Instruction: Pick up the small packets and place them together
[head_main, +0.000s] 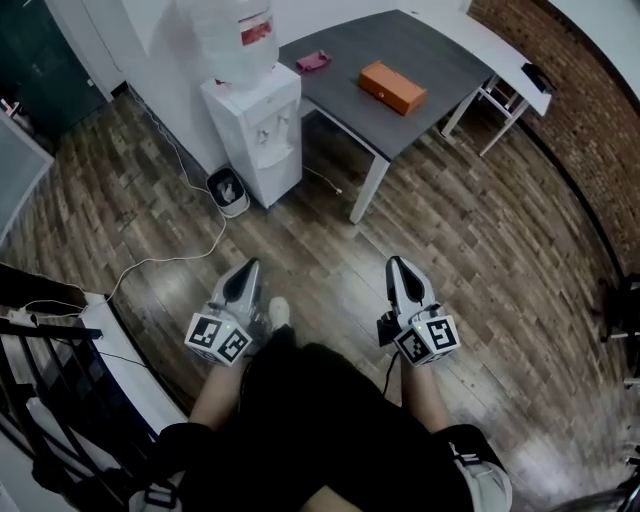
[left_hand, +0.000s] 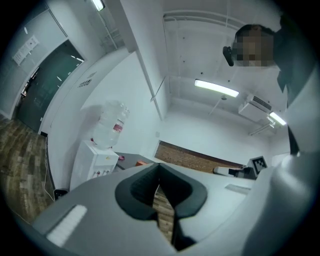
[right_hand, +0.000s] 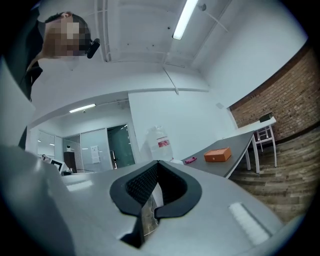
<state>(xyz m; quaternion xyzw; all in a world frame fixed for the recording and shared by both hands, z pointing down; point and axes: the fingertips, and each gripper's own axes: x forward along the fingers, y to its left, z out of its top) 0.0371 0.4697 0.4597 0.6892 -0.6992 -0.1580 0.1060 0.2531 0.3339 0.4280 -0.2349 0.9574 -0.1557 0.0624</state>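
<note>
In the head view the water bottle (head_main: 238, 35) on the dispenser (head_main: 258, 130) is cut off by the top edge, as is the white table (head_main: 500, 52) at the upper right. A pink thing (head_main: 313, 61) on the grey table (head_main: 440, 58) is too small to be identified, and so is a dark thing (head_main: 537, 76) on the white table. A dark rack (head_main: 45, 420) at the lower left is cut by the left edge, and the person's legs (head_main: 330, 440) by the bottom edge. In the left gripper view most of the grey table is hidden behind the left gripper (left_hand: 159, 165); in the right gripper view the dispenser is largely hidden behind the right gripper (right_hand: 157, 162).
</note>
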